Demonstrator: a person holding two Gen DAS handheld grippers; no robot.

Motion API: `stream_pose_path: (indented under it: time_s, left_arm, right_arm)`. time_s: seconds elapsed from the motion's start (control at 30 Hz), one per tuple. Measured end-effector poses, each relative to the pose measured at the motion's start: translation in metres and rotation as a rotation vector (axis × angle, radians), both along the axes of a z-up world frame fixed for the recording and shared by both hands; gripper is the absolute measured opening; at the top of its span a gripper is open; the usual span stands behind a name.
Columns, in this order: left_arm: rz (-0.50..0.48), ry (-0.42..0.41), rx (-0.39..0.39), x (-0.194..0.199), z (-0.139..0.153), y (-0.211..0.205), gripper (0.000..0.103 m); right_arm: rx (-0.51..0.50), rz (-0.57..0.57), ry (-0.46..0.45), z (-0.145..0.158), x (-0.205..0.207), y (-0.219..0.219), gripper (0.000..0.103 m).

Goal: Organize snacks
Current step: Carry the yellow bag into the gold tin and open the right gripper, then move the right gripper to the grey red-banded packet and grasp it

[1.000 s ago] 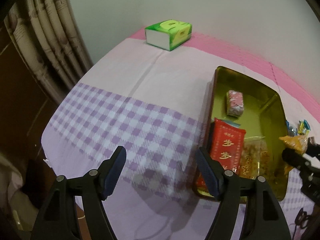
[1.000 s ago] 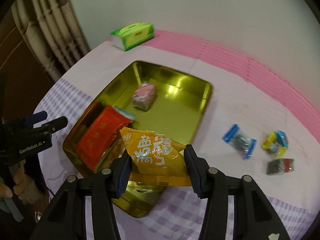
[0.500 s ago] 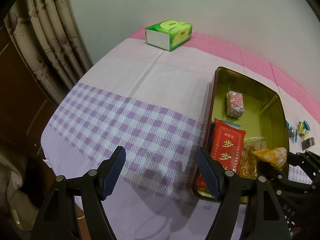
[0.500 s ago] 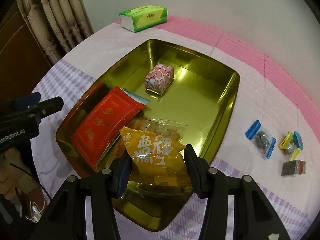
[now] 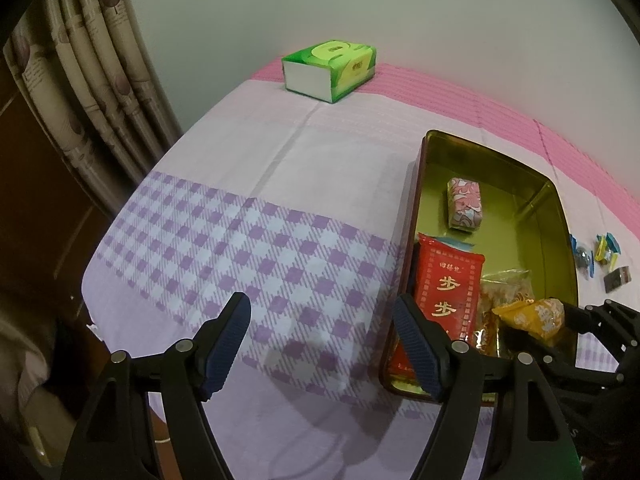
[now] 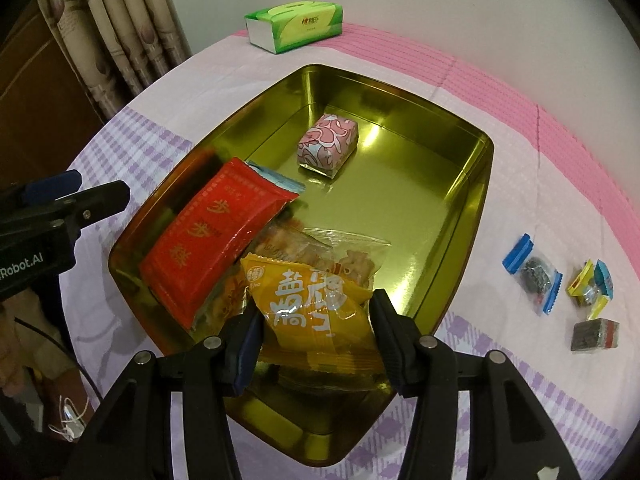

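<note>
My right gripper [image 6: 316,314] is shut on an orange snack packet [image 6: 304,296], which hangs low over the near end of a gold tin [image 6: 400,92]. Inside the tin lie a red packet [image 6: 216,236], a clear bag of crackers [image 6: 344,252] and a pink patterned block [image 6: 328,144]. My left gripper [image 5: 322,312] stands open with nothing between its fingers, above the purple checked cloth just left of the tin [image 5: 552,240]. In the left wrist view the orange packet [image 5: 532,316] shows beside the red packet [image 5: 448,288].
Three small wrapped sweets [image 6: 534,276] [image 6: 592,288] [image 6: 596,334] lie on the cloth right of the tin. A green tissue box [image 5: 332,68] sits at the table's far edge by the wall. A curtain [image 5: 100,80] hangs left of the table.
My right gripper has come down and forward with the orange packet, from above the tin's near rim to low inside its near end. The left gripper has stayed put.
</note>
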State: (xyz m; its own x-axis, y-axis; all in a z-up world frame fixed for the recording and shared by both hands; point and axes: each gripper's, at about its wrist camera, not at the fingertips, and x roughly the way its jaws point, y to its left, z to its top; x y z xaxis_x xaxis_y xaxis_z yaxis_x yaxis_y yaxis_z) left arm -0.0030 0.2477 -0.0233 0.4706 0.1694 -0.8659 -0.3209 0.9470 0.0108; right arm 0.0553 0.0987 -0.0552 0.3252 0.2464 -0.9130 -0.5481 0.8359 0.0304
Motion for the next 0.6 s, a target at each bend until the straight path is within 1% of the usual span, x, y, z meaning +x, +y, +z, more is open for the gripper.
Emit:
stream_pose_path:
  time_s: [0.3,0.43,0.6]
  left_arm:
    - [0.001,0.001,0.004,0.0,0.001,-0.001,0.075]
    - [0.001,0.0,0.006,0.0,0.001,0.0,0.075]
    - [-0.006,0.007,0.014,0.0,0.0,-0.001,0.077]
  right_arm:
    - [0.023,-0.01,-0.013,0.01,-0.003,-0.004,0.054]
    - [0.052,-0.035,-0.029,0.019,-0.004,-0.01,0.057]
    - [0.079,-0.056,-0.06,0.035,-0.005,-0.02,0.058]
